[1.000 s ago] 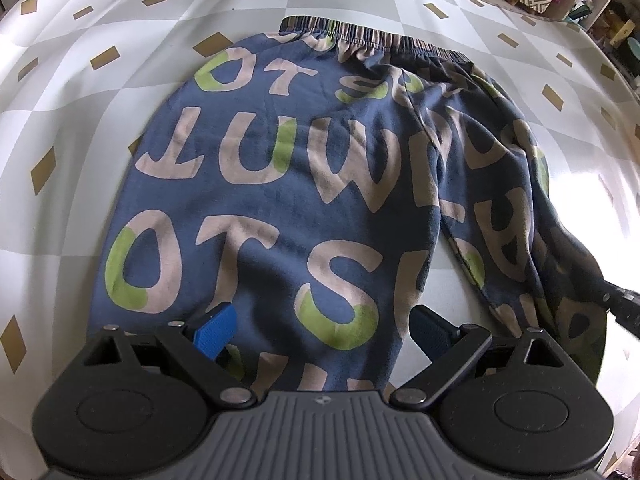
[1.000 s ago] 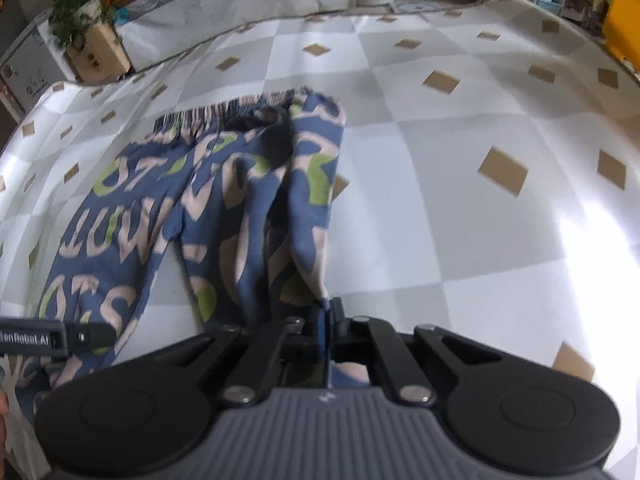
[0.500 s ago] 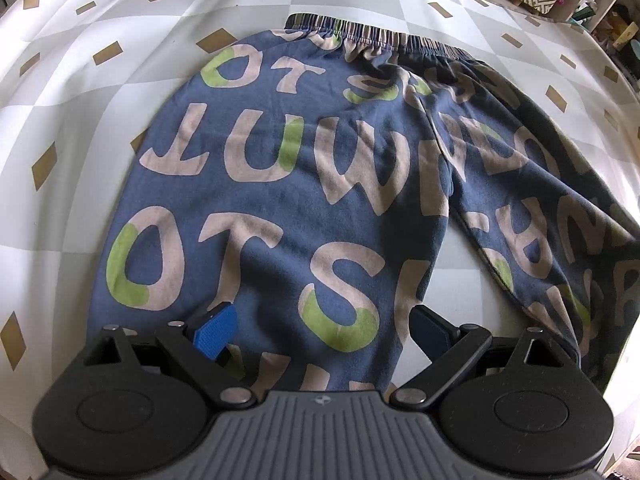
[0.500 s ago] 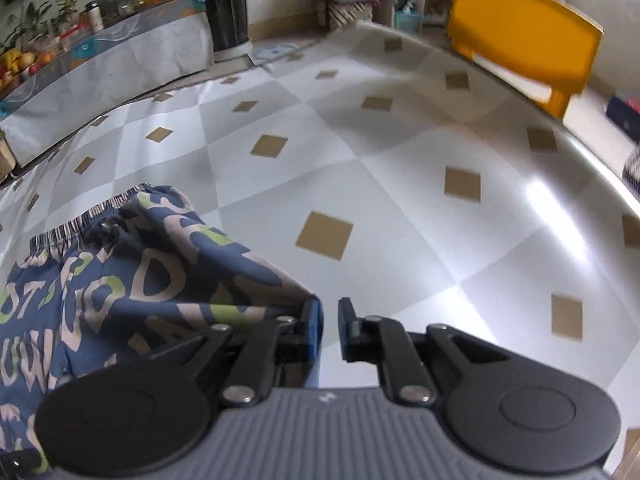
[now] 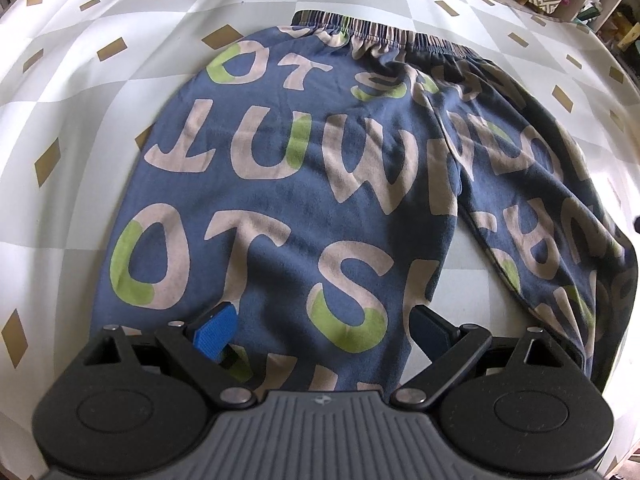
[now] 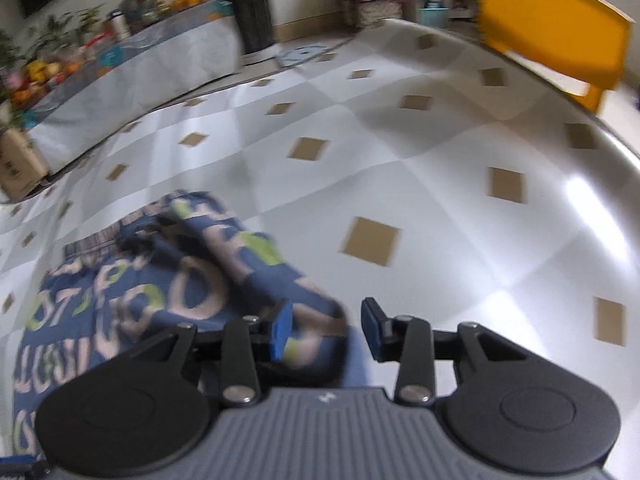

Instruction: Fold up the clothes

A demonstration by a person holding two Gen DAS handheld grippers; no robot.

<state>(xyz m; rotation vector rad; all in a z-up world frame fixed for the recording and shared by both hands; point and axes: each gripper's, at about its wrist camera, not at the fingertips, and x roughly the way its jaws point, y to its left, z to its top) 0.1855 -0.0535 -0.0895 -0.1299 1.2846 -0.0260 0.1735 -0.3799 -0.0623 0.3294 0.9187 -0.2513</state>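
You are working over a pair of blue letter-print trousers (image 5: 304, 184) lying spread on the checkered worktop (image 5: 80, 92), striped waistband (image 5: 384, 36) at twelve o'clock, one leg running toward six and the other splaying toward four.

Your left claw (image 5: 320, 326) is standing wide, its fingers straddling the nearer leg and gripping nothing. Your right claw (image 6: 326, 330) is parted too, with the other leg's end (image 6: 312, 332) sitting loose between its fingers; that view is blurring, so contact is hard to judge.

The risk: the splayed leg is lying rumpled near the waistband, so any fold made now is likely trapping creases. A claw closing while moving may be pinching only the top layer, dragging the trousers askew.
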